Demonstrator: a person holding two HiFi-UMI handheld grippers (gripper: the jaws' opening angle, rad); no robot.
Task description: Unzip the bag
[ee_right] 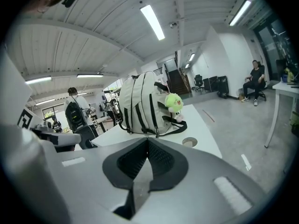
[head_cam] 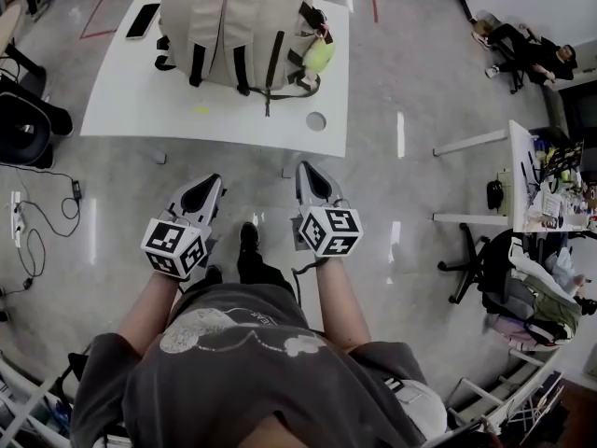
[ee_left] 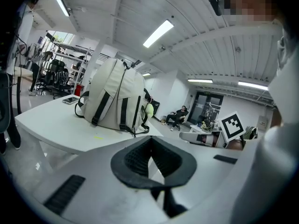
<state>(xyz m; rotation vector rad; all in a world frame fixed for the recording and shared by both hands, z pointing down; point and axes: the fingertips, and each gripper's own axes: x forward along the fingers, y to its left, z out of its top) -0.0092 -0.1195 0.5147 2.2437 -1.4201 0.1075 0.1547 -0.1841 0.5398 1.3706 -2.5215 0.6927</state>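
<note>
— Grey T-shirt [head_cam: 242, 362] shoulders fill the head view's bottom edge. What's ahead?
— The left gripper [head_cam: 213, 184] and the right gripper [head_cam: 311, 168], both well short of the white rectangular table [head_cam: 121, 101]. On it sits the beige fabric backpack [head_cam: 233, 26].
— Left gripper view?
— Ribbed black pads [ee_left: 135, 160] are pressed together, with nothing between them. The backpack [ee_left: 114, 99] stands upright beyond.
— Right gripper view?
— These pads [ee_right: 131, 162] are closed too, and empty. A fuzzy green plush toy [ee_right: 174, 101] hangs at the backpack's [ee_right: 140, 104] side.

No readable text anywhere.
</note>
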